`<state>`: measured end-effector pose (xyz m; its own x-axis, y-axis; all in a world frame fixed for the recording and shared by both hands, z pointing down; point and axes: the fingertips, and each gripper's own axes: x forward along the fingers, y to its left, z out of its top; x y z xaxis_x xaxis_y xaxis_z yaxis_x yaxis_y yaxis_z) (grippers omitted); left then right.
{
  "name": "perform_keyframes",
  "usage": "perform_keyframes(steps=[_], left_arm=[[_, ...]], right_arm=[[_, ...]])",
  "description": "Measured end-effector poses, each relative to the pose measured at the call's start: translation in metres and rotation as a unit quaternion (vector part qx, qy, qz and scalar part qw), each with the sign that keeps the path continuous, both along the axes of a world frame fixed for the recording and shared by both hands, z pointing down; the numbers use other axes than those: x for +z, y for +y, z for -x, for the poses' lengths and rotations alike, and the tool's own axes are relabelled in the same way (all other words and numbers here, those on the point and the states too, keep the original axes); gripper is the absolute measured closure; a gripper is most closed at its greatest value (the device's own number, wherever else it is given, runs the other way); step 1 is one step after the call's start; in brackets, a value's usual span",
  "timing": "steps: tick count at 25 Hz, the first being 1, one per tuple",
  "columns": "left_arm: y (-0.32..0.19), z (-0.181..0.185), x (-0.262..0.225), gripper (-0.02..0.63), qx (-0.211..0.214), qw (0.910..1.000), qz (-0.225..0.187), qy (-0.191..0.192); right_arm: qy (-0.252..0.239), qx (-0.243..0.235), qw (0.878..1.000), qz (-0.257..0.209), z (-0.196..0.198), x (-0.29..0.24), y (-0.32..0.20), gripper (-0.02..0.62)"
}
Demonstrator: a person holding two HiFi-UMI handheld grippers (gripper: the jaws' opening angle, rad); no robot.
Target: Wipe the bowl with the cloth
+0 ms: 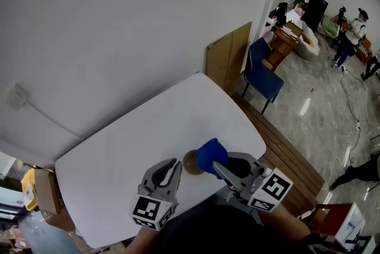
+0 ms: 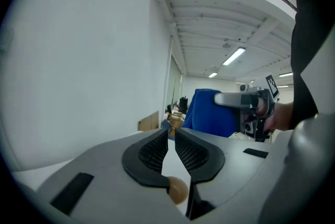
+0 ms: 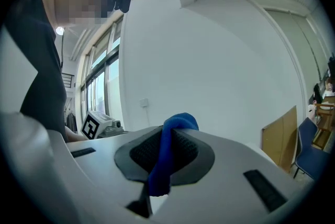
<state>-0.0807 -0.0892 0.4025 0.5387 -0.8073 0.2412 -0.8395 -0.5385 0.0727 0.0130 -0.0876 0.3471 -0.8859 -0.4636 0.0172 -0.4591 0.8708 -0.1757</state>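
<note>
Above the white bench (image 1: pixel 148 128), the head view shows the left tongs (image 1: pixel 176 168) and right tongs (image 1: pixel 218 168) raised roughly level, tips converging on the brown bowl (image 1: pixel 191 162). In the left gripper view, nearly closed jaws pinch the bowl. In the right gripper view, jaws clamp the blue cloth (image 1: pixel 212 154).

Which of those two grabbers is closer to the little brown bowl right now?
Left. The left gripper has the bowl between its nearly closed jaws. The right gripper sits just to the bowl's right, clamping the blue cloth beside it.
</note>
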Motion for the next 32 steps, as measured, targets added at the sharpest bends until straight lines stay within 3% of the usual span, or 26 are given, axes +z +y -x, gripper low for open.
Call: perform_keyframes(steps=[5,13,18,32], left_arm=[[0.001,0.026,-0.035,0.560,-0.051,0.9977,-0.045,-0.002],[-0.018,0.046,-0.055,0.568,-0.087,0.9944,-0.057,-0.014],[-0.022,0.043,-0.062,0.568,-0.080,0.9940,-0.073,-0.015],[-0.019,0.048,-0.047,0.569,-0.073,0.9959,-0.050,-0.018]], right_arm=[[0.003,0.043,0.999,-0.019,-0.011,-0.009,-0.010,0.561],[0.004,0.065,0.997,-0.044,-0.013,-0.024,-0.025,0.561],[0.010,0.067,0.996,-0.055,-0.012,-0.031,-0.029,0.563],[0.032,0.076,0.996,-0.045,-0.014,-0.017,-0.025,0.563]])
